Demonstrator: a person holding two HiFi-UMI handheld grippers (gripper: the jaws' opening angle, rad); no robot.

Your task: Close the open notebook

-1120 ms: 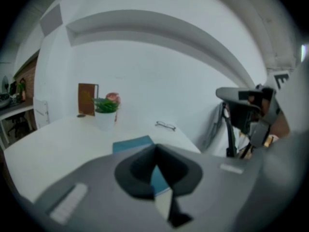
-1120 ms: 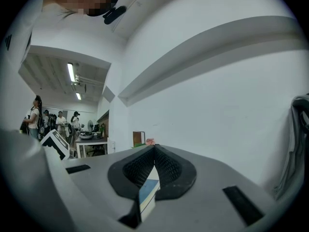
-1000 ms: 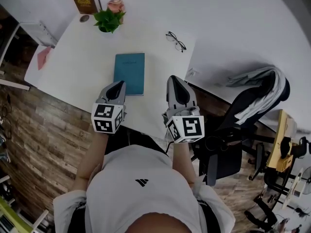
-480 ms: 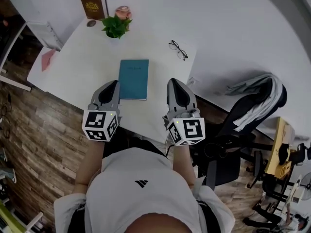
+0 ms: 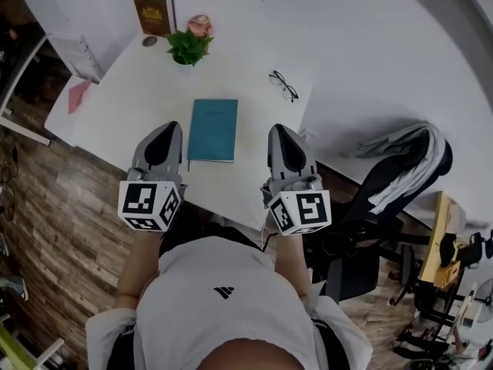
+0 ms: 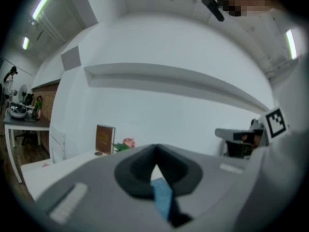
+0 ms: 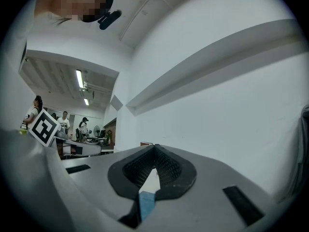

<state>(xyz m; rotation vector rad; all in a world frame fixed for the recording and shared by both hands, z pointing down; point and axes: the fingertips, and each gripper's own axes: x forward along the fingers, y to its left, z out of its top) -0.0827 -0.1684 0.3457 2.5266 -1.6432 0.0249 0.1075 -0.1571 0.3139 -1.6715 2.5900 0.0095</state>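
The notebook (image 5: 212,129) lies shut, teal cover up, flat near the middle of the white table (image 5: 131,99), its short side close to the table's near edge; nothing touches it.

The left gripper (image 5: 171,126) stands at 8 o'clock from it, just beside its near left corner; the right gripper (image 5: 276,129) stands at 4 o'clock, a little further off; both point towards 12 o'clock, roughly parallel, with their marker cubes nearest the person and the forearms running back to the body; in each gripper view the jaws meet at the tips, with nothing between them.

From the head view I cannot tell whether the grippers float above the table or rest on it; their bodies cover part of the near edge; in the gripper views only a blue sliver of the notebook shows below the pads.

At 11 o'clock from the notebook stands a small green plant (image 5: 187,46); past it a brown book (image 5: 154,13) stands upright by the wall; a pair of glasses (image 5: 283,85) lies at 2 o'clock near the right edge; a pink card (image 5: 77,96) lies at 10 o'clock by the left corner; bare tabletop surrounds the notebook on every side; a chair (image 5: 385,183) draped with cloth stands off the table at 4 o'clock.
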